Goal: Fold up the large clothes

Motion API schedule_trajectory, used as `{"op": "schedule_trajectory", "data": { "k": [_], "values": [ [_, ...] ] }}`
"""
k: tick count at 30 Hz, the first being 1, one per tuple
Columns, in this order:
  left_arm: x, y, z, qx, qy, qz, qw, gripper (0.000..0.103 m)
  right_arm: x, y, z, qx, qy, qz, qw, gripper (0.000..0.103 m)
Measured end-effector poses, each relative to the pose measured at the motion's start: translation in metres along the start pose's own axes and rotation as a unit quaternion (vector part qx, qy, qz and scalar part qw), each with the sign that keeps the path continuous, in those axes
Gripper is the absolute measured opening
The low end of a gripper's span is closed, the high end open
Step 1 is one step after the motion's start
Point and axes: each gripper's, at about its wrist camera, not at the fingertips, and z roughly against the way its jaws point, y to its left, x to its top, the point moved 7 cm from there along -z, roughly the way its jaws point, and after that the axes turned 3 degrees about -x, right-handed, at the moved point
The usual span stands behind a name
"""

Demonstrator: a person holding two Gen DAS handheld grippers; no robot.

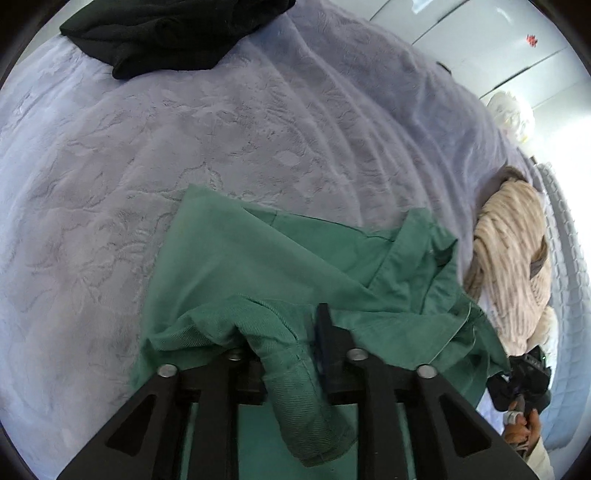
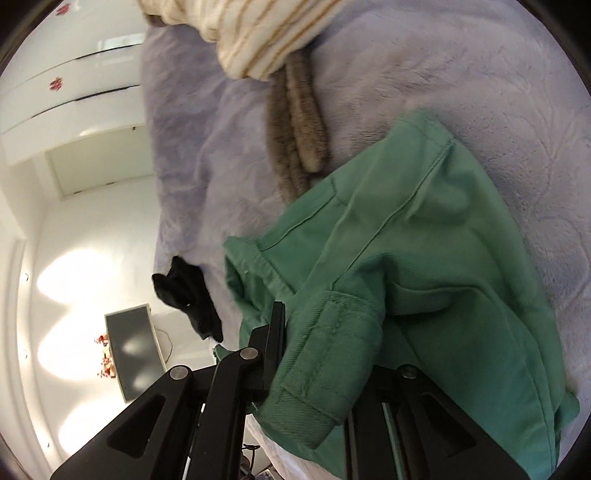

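Note:
A green garment (image 1: 280,258) lies partly spread on the lavender bedspread (image 1: 184,140). My left gripper (image 1: 284,347) is shut on a ribbed cuff of the green garment, which drapes down between the fingers. In the right wrist view the green garment (image 2: 424,240) hangs from my right gripper (image 2: 325,332), which is shut on a thick hemmed edge of it; the right finger is hidden under cloth. The right gripper also shows at the far right of the left wrist view (image 1: 524,384).
A black garment (image 1: 173,33) lies at the far side of the bed, also in the right wrist view (image 2: 192,299). A beige striped plush blanket (image 1: 513,258) lies near the bed's edge (image 2: 266,33). White wardrobe doors (image 2: 70,96) and floor lie beyond.

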Motion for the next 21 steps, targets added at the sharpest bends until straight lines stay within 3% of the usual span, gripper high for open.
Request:
{"op": "schedule_trajectory", "data": {
  "k": [1,2,3,4,5,6,8,9,11,12,13,16,18,19,21],
  "values": [
    [0.002,0.000,0.004,0.006,-0.004,-0.005,1.0000,0.063,0.002,0.000,-0.002,-0.001,0.001,-0.004,1.000,0.017],
    [0.005,-0.002,0.014,0.017,-0.024,-0.016,0.9995,0.081,0.004,0.003,-0.003,0.003,-0.001,-0.004,1.000,0.021],
    [0.009,-0.004,0.024,0.029,-0.047,-0.027,0.9981,0.083,0.005,0.007,0.000,0.007,-0.007,0.001,1.000,0.035],
    [0.012,-0.006,0.033,0.038,-0.065,-0.040,0.9964,0.083,0.006,0.012,0.005,0.006,-0.018,0.010,1.000,0.059],
    [0.016,-0.010,0.041,0.043,-0.076,-0.057,0.9946,0.083,0.007,0.015,0.012,0.006,-0.028,0.020,0.999,0.071],
    [0.019,-0.012,0.047,0.053,-0.083,-0.071,0.9926,0.083,0.009,0.022,0.020,0.007,-0.042,0.036,0.998,0.079],
    [0.021,-0.014,0.050,0.072,-0.091,-0.087,0.9893,0.083,0.013,0.033,0.031,-0.009,-0.057,0.075,0.996,0.079],
    [0.019,-0.015,0.047,0.078,-0.088,-0.099,0.9881,0.083,0.013,0.035,0.034,-0.026,-0.061,0.090,0.994,0.076],
    [0.011,-0.016,0.032,0.085,-0.071,-0.114,0.9873,0.083,0.010,0.038,0.033,-0.068,-0.060,0.129,0.987,0.055],
    [0.005,-0.015,0.022,0.087,-0.061,-0.116,0.9875,0.083,0.008,0.037,0.029,-0.088,-0.054,0.144,0.984,0.028],
    [-0.001,-0.014,0.013,0.088,-0.052,-0.117,0.9879,0.083,0.004,0.032,0.021,-0.116,-0.044,0.159,0.979,0.013],
    [-0.023,-0.005,-0.025,0.118,-0.025,-0.124,0.9849,0.083,0.000,0.009,0.004,-0.166,-0.026,0.174,0.970,0.012],
    [-0.034,0.003,-0.042,0.137,-0.013,-0.129,0.9820,0.083,0.006,-0.018,-0.006,-0.223,-0.031,0.178,0.958,0.011],
    [-0.037,0.005,-0.045,0.143,-0.011,-0.136,0.9803,0.083,0.009,-0.028,-0.006,-0.239,-0.037,0.177,0.954,0.004],
    [-0.040,0.003,-0.040,0.145,-0.011,-0.150,0.9780,0.083,0.020,-0.045,0.003,-0.236,-0.057,0.161,0.957,0.001]
  ]
}}
